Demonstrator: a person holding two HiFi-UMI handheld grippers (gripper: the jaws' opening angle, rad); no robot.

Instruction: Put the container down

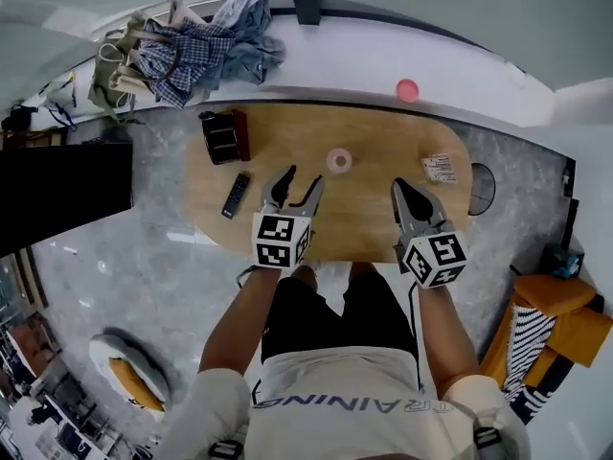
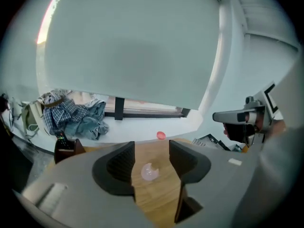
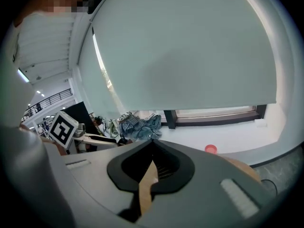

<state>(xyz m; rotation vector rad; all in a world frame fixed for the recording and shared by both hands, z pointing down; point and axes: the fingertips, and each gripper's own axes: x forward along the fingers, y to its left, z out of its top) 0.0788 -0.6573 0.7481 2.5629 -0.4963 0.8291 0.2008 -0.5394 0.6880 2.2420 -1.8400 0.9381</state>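
A small clear round container (image 1: 338,160) stands on the oval wooden table (image 1: 369,228), near its middle. In the left gripper view the container (image 2: 150,172) shows on the wood beyond the jaws, not touched. My left gripper (image 1: 305,176) hangs over the table just left of the container and nearer to me; its jaws stand apart with nothing between them (image 2: 151,148). My right gripper (image 1: 400,187) hovers over the table's right part. Its jaws meet at the tips (image 3: 152,142) and hold nothing.
A black remote (image 1: 236,195) and a dark brown holder (image 1: 225,136) lie on the table's left part, a printed packet (image 1: 440,168) at its right end. A pink object (image 1: 407,90) and a heap of clothes (image 1: 206,51) sit on the white sill behind.
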